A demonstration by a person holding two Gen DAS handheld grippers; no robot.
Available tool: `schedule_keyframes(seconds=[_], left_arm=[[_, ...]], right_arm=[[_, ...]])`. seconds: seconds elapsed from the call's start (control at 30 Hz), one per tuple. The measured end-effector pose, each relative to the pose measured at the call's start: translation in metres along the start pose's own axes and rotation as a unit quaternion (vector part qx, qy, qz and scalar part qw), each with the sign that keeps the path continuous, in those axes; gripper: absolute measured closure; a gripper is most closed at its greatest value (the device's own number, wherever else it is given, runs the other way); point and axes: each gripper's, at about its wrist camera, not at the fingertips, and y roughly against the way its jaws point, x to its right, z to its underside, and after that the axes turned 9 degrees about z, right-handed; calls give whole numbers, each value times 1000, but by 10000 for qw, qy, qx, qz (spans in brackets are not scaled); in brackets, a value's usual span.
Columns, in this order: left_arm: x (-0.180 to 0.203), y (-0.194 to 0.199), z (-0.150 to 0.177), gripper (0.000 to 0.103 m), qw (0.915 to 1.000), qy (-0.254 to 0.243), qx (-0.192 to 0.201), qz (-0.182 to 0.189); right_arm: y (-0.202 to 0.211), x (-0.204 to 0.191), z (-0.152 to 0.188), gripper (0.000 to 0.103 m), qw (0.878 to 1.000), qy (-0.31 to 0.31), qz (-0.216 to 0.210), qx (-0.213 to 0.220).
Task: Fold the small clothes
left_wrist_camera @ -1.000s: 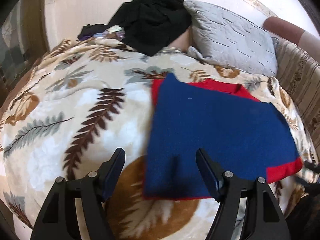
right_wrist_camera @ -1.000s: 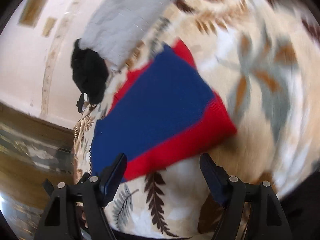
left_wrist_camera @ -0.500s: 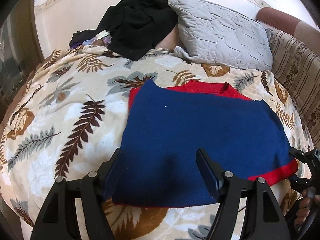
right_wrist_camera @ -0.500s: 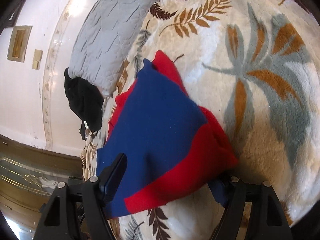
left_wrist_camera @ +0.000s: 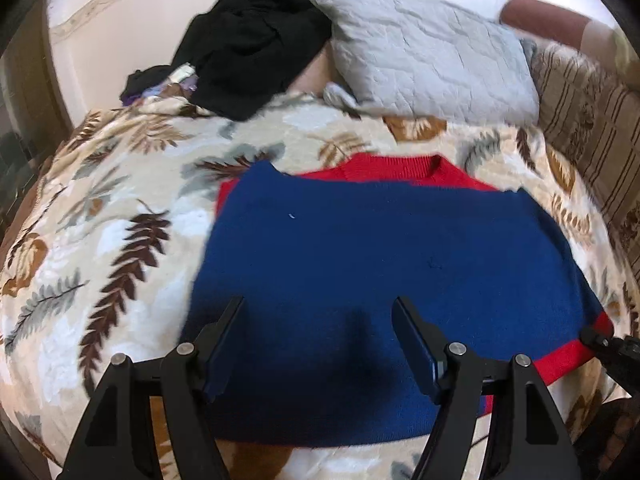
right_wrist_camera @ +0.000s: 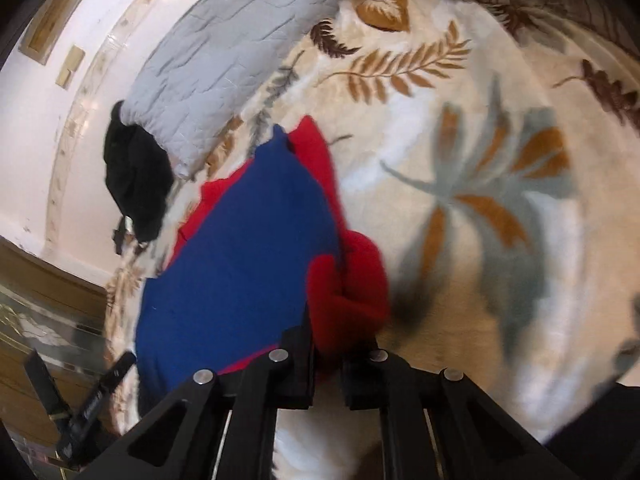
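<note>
The right tool [right_wrist_camera: 326, 354], at the bottom centre of the right wrist view, has just been closing and now its jaws are clenched on a bunched red corner of the blue and red sweater [right_wrist_camera: 248, 256], the fabric pinched between them. From there the sweater runs up and to the left across the frame, blue face up, its long axis slanting toward the grey pillow [right_wrist_camera: 224, 68] in the upper left. The left tool [left_wrist_camera: 318, 340], at the bottom of the left wrist view, is released, its jaws standing wide apart over the near blue edge of the sweater [left_wrist_camera: 380, 264] without pinching it. In this view the garment lies flat with its long axis running left to right, the red collar toward the top of the frame and a red band at the lower right. It rests on the leaf-patterned blanket [left_wrist_camera: 112, 232] of the bed. Beyond it, a heap of black clothes [left_wrist_camera: 252, 40] sits at upper centre, touching the pillow's left side.
</note>
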Motion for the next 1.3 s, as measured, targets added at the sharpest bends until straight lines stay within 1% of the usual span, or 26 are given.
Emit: schedule_keyframes(seconds=[0.07,0.1,0.13,0.2,0.27,0.33,0.4,0.47,0.5,0.57,0.63,0.67,0.73,0.77,0.8,0.87,0.9,0.93,1.03,1.07,1.1,1.13,1.17,1.2,1.23,1.3], left_arm=[[1,-19,4,29,9996,-2,-269,-32],[0,-27,8,29,9993,26,-378,-76],[-1,-29,11,26,9996,34,-272,-90],[2,-29,14,25,9997,-26,-185,-149],[3,-29,14,24,9997,-35,-173,-144],[0,-28,15,24,9998,-1,-161,-91],[1,-29,16,24,9998,-34,-153,-76],[2,-28,16,23,9998,-54,-150,-80],[2,-29,16,23,9998,-66,-150,-85],[2,-30,16,23,9998,-86,-144,-79],[0,-30,16,21,9999,-111,-116,-37],[-1,-31,17,21,9999,-122,-95,-11],[0,-33,17,19,9998,-157,-80,-9],[1,-33,16,19,9998,-169,-105,-28],[0,-31,14,19,9998,-160,-156,0],[-6,-21,13,19,9997,-18,-189,130],[-12,-12,13,19,9997,86,-100,191],[-20,0,14,19,9996,175,84,228],[-41,24,22,19,9985,356,370,166],[-48,25,25,19,9984,416,347,141],[-59,15,31,22,9986,507,45,131],[-67,3,36,39,9976,600,-281,187],[-75,-6,42,41,9959,723,-520,150],[-81,-2,44,42,9955,831,-365,261],[-84,7,41,48,9945,946,-324,314],[-87,20,35,49,9929,1064,-157,510]], right_arm=[[5,14,-1,76,9996,-39,-248,-161],[13,15,-3,64,9997,-7,-230,-77],[25,15,-8,38,9997,46,-225,100],[42,7,-24,21,9979,218,-384,467],[34,-14,-48,21,9958,639,-540,361],[7,-36,-76,21,9929,1031,-587,89],[-31,-54,-107,21,9909,1324,-238,-57],[-58,-61,-127,21,9901,1390,43,-197],[-72,-65,-136,26,9894,1410,82,-343],[-83,-77,-140,83,9864,1544,108,-548],[-66,-86,-135,88,9829,1813,276,-175],[-60,-81,-134,88,9846,1717,335,-20],[-75,-54,-139,84,9926,1073,524,-200],[-76,-49,-138,83,9949,913,376,-213],[-70,-50,-134,76,9951,944,276,-86],[-55,-58,-126,61,9920,1173,467,85],[-45,-62,-121,42,9910,1225,509,204],[-33,-66,-116,39,9899,1276,484,377],[4,-84,-94,39,9864,1532,49,601],[12,-89,-84,39,9852,1591,-144,626],[19,-94,-69,37,9830,1693,-404,590],[19,-102,-59,34,9814,1770,-522,525],[15,-105,-50,33,9800,1856,-602,397],[7,-106,-40,33,9801,1890,-573,205],[-1,-105,-32,33,9810,1879,-490,38],[-10,-101,-21,33,9819,1843,-431,-122]])
